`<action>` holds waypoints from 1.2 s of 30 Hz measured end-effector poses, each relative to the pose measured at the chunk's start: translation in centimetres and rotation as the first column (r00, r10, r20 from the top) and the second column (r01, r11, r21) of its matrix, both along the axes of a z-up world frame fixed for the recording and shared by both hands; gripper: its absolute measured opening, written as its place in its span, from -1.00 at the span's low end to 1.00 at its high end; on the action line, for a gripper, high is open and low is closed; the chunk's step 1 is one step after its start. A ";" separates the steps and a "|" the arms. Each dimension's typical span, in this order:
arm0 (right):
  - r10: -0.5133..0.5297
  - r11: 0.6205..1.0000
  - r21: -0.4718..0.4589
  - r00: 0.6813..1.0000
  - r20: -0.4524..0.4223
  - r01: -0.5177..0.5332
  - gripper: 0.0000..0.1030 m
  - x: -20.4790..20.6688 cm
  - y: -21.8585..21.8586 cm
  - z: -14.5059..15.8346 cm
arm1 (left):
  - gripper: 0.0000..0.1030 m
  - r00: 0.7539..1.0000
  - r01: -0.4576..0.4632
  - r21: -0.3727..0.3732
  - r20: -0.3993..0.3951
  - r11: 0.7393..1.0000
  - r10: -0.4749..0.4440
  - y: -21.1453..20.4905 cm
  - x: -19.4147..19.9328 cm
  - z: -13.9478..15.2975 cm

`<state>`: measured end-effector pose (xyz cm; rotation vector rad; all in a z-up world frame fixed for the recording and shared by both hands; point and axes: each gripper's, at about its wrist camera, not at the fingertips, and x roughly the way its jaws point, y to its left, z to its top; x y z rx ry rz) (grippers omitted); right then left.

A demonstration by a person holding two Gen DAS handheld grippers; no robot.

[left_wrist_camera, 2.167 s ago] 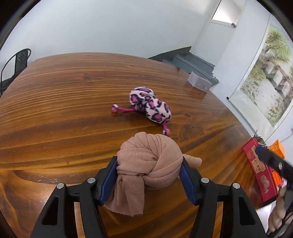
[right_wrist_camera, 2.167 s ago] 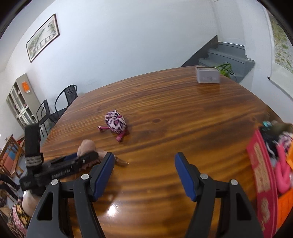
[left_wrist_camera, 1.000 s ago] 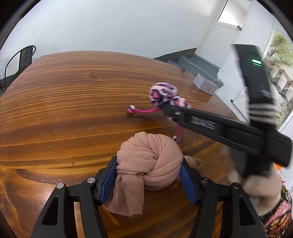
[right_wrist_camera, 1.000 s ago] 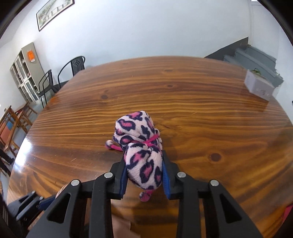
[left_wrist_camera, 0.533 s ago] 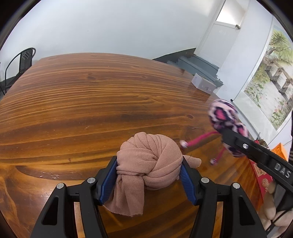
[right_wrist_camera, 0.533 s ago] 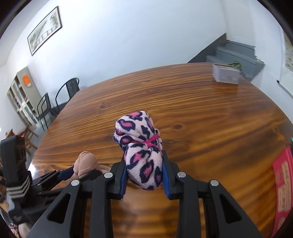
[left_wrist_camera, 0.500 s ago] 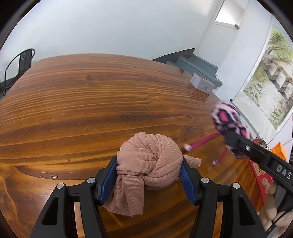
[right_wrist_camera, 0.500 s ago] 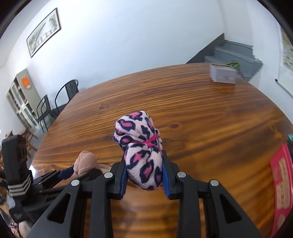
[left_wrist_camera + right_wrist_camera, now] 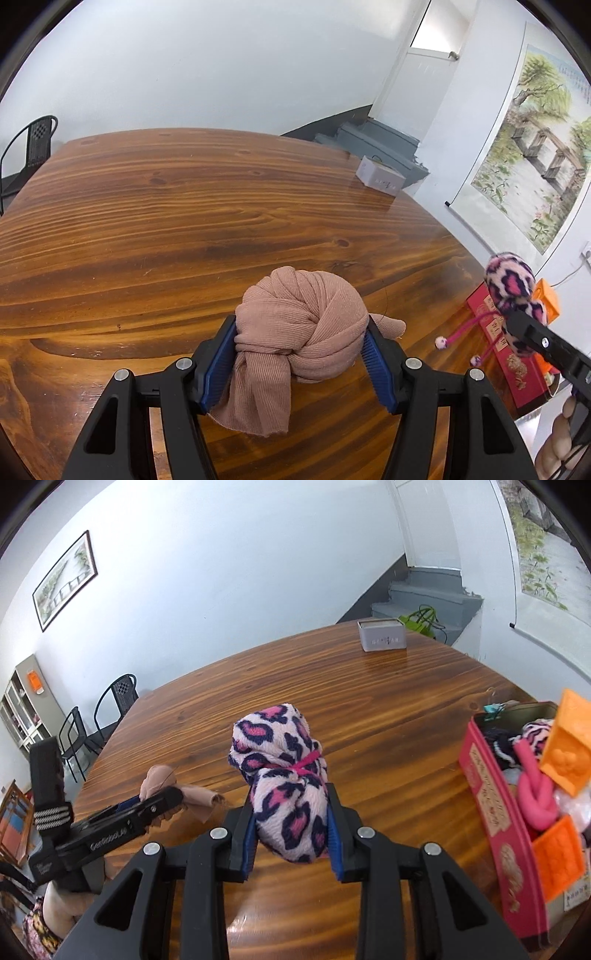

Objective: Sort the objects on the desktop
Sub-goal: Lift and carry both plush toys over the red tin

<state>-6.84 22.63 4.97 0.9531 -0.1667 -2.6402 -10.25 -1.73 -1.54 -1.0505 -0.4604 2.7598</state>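
My left gripper [image 9: 301, 354] is shut on a knotted tan cloth bundle [image 9: 299, 328], held low over the wooden table [image 9: 166, 229]. My right gripper [image 9: 291, 834] is shut on a pink leopard-print plush bundle [image 9: 284, 775] and holds it above the table. That bundle also shows at the right edge of the left wrist view [image 9: 511, 288], with its pink cords hanging. A red box [image 9: 495, 812] at the table's right edge holds several soft items and orange pieces. The tan bundle shows at the left of the right wrist view [image 9: 159, 779].
A small grey box [image 9: 382, 639] stands at the far edge of the table; it also shows in the left wrist view [image 9: 380, 180]. Black chairs [image 9: 110, 705] stand beyond the table's left side. Stairs [image 9: 424, 594] rise behind the table.
My right gripper closed on the leopard bundle, lifted it off the table and carried it right toward the red box. My left gripper has kept hold of the tan bundle and stayed put.
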 end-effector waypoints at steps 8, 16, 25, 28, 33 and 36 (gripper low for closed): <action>-0.001 1.000 0.024 0.999 -0.048 0.002 -0.34 3.0 0.8 1.3 | 0.27 0.999 0.019 0.005 -0.041 1.000 -0.019 0.9 0.9 1.4; -0.031 0.999 0.021 0.998 -0.057 0.032 -0.33 5.4 2.5 1.5 | 0.27 0.993 0.063 0.009 -0.096 0.998 -0.062 2.6 2.5 3.5; -0.049 0.999 -0.001 0.997 -0.059 0.049 -0.33 6.2 3.7 1.4 | 0.27 0.992 0.046 0.009 -0.119 0.999 -0.045 3.2 4.2 4.1; -0.051 0.999 -0.004 0.996 -0.067 0.051 -0.33 6.5 4.3 1.4 | 0.27 0.991 0.046 0.013 -0.123 0.999 -0.044 3.4 4.7 4.1; -0.068 0.998 -0.022 0.995 -0.067 0.066 -0.33 7.0 5.5 1.1 | 0.27 0.991 0.048 0.016 -0.123 0.999 -0.045 4.1 5.3 4.0; -0.081 0.996 -0.034 0.995 -0.064 0.078 -0.33 7.0 6.3 1.0 | 0.27 0.992 0.048 0.015 -0.118 0.999 -0.046 4.5 5.4 3.7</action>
